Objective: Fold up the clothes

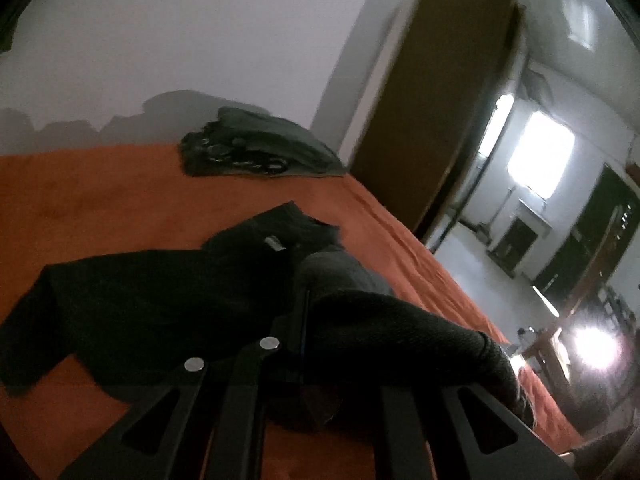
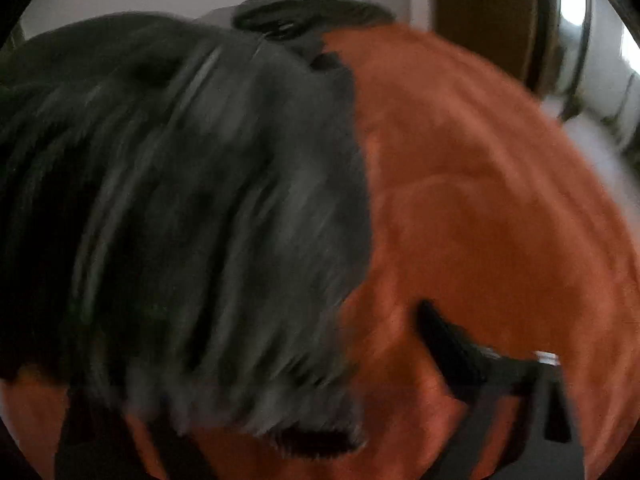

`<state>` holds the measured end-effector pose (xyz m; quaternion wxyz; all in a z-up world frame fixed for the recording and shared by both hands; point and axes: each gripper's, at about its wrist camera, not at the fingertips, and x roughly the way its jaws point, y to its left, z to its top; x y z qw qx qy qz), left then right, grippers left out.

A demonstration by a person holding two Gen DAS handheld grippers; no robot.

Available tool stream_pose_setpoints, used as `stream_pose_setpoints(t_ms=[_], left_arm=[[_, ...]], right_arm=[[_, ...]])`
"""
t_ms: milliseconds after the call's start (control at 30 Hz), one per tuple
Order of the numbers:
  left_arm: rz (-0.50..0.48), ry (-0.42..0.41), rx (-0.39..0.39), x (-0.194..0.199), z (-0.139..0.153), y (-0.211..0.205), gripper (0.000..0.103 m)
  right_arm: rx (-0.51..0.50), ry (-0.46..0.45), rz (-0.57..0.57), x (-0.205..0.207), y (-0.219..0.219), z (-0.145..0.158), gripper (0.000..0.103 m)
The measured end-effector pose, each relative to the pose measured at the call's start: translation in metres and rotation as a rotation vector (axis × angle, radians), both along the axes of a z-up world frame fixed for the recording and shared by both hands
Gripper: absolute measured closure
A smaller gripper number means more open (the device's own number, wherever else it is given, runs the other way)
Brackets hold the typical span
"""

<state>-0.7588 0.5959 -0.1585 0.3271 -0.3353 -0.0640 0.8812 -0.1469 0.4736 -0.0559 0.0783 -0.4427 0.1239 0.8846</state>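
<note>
My left gripper (image 1: 304, 344) is clamped on a sleeve of the dark knitted sweater (image 1: 160, 296), which lies spread on the orange bedspread (image 1: 100, 192). I judge this a sleeve fold-in. My right gripper (image 2: 280, 420) is blurred under cloth; I cannot tell its state. Next, lay the sleeve across the body.

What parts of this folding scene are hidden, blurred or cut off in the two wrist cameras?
- Right wrist view: the dark knitted garment is motion-smeared; its shape is unreadable, and it covers the right gripper's left finger.
- Left wrist view: the same garment's raised sleeve hides the left gripper's fingertips.
- Left wrist view: the folded dark green clothes pile is too dim to count.
</note>
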Motion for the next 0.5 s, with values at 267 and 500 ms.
stream_pose_setpoints(t_ms=[267,500], left_arm=[[0.058,-0.059,0.031,-0.035,0.038,0.017,0.094],[0.148,0.11,0.19,-0.094,0.227,0.019,0.095]], right_arm=[[0.215,0.135,-0.046,-0.055,0.049,0.171,0.087],[0.408,0.278,-0.076,-0.103,0.084,0.34,0.087]])
